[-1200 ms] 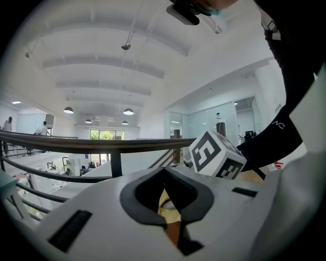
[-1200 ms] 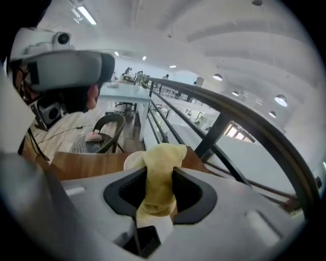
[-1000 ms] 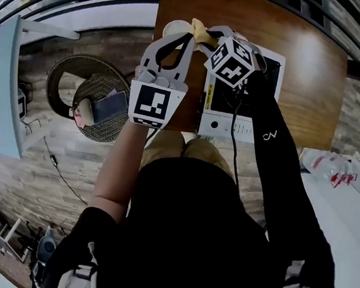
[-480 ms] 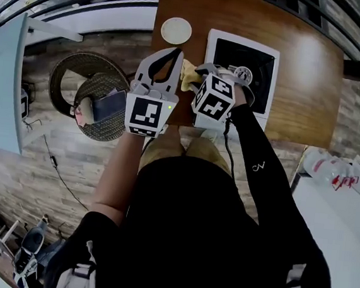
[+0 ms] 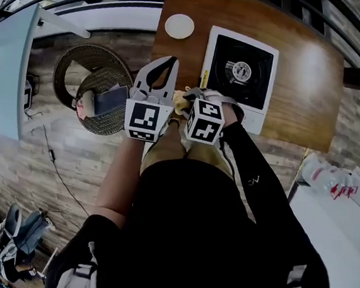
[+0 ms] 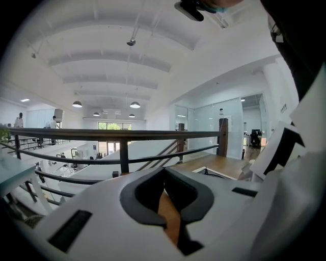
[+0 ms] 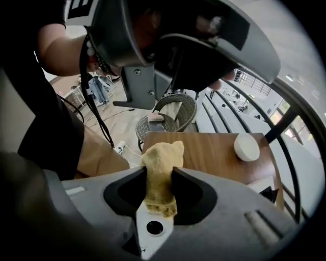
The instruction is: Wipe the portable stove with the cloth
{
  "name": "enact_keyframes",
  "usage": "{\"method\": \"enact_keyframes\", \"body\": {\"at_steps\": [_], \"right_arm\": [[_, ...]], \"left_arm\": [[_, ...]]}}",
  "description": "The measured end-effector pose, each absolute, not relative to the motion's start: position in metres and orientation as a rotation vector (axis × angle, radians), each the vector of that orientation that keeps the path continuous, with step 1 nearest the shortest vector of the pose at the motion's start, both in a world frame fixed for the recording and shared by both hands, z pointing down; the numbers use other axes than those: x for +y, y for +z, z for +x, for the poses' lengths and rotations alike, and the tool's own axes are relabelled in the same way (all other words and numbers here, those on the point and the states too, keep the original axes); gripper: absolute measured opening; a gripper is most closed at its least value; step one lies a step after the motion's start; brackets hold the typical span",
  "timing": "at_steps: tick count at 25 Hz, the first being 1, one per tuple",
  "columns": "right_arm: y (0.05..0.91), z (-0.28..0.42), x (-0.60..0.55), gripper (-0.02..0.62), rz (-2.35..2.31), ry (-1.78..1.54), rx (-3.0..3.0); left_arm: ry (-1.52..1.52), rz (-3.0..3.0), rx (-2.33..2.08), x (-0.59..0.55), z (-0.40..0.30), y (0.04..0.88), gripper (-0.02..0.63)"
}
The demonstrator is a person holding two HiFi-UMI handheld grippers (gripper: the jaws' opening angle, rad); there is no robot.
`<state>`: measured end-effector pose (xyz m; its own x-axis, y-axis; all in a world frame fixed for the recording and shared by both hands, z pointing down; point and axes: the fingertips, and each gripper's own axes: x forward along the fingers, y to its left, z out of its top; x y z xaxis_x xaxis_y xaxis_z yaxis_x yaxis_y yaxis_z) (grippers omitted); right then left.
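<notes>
**Operator:** Head view, status?

**Technician:** 1 portable stove (image 5: pixel 242 61) sits on the wooden table (image 5: pixel 307 76). 1 round white dish (image 5: pixel 179 26) lies on the table to the stove's left. Both tools hang over the table's near edge. The right gripper (image 5: pixel 187 98) points across toward the left gripper (image 5: pixel 170 62). The yellow cloth (image 5: pixel 180 100) shows between the 2 tools, just off the stove's near-left corner and not on its top. A wicker basket (image 5: pixel 87 90) stands on the floor at the left.

**Operator:** Left gripper view?

**Technician:** The 2 jaws meet at their tips and nothing sits between them. A strip of table wood shows through the gap behind the tips. The tool aims past a dark railing (image 6: pixel 122 135) into an open hall.

**Operator:** Right gripper view?

**Technician:** The 2 jaws are clamped on the cloth, which stands bunched above them. Beyond it lie the table and the white dish. The left gripper's grey body fills the top of the frame.
</notes>
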<state>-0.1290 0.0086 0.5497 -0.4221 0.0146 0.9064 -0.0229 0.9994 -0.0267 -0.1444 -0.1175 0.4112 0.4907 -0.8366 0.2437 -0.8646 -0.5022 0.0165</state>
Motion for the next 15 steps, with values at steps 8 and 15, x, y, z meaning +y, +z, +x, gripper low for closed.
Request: {"method": "enact_keyframes", "body": {"at_steps": [8,15], "right_arm": [[0.519,-0.108,-0.056,0.133,0.278,0.126,-2.158],[0.454,-0.060,-0.234,0.133,0.796,0.074,-2.188]], "left_arm": [[0.278,2.578,-1.509,-0.132,-0.144,0.410,0.006],[0.205,2.641,-1.486,-0.210,-0.135,0.396,0.007]]}}
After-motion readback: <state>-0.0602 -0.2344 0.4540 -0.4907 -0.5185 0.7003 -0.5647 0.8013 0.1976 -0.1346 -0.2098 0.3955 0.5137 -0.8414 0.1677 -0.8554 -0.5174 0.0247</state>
